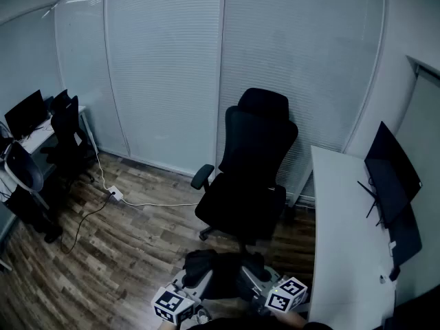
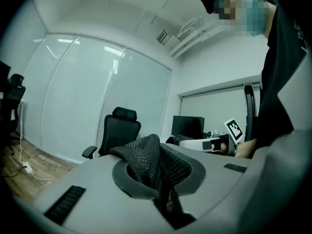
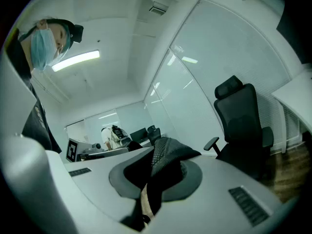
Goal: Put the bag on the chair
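A black office chair [image 1: 251,177] stands in the middle of the room, facing me; it also shows as the chair [image 2: 114,133] in the left gripper view and the chair [image 3: 243,126] in the right gripper view. A black mesh bag [image 1: 216,273] hangs low in front of me, between both grippers. My left gripper [image 1: 187,282] is shut on the bag's mesh fabric [image 2: 153,160]. My right gripper [image 1: 254,280] is shut on the bag's other side [image 3: 163,160]. The bag is short of the chair's seat, apart from it.
A white desk [image 1: 344,239] with a dark monitor [image 1: 388,174] runs along the right. Another desk with monitors and chairs [image 1: 41,136] stands at the far left. A white power strip and cable [image 1: 117,196] lie on the wooden floor. Frosted glass walls stand behind.
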`<state>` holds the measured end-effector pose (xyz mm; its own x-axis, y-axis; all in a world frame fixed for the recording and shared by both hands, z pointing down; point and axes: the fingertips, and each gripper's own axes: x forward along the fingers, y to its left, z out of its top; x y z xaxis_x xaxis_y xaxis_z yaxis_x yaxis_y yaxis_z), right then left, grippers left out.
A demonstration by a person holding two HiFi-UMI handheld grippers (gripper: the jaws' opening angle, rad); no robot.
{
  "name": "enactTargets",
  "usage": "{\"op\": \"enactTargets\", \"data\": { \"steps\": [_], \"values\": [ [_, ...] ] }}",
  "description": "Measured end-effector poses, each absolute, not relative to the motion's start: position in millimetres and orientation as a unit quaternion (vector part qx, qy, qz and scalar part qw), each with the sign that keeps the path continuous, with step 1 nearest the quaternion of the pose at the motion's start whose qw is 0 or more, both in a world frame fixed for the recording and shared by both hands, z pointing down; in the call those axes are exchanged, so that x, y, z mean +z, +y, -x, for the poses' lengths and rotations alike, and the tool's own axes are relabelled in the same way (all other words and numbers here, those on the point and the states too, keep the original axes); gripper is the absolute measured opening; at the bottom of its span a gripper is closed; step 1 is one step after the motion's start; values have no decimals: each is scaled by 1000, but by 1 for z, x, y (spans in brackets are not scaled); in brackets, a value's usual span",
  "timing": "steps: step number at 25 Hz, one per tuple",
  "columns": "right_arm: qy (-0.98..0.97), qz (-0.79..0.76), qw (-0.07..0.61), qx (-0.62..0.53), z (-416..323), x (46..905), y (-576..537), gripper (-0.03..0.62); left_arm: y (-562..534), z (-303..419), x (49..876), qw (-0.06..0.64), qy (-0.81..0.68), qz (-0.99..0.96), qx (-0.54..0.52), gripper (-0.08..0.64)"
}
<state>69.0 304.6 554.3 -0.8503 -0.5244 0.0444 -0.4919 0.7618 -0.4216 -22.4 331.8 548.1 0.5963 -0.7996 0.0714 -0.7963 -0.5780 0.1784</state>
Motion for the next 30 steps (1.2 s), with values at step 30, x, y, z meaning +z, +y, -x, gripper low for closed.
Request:
{"op": "enactTargets", "data": {
  "steps": [30],
  "values": [
    [914, 309, 100, -242, 3, 537, 230, 60, 272, 97, 525, 71, -408, -910, -6, 44]
  ]
}}
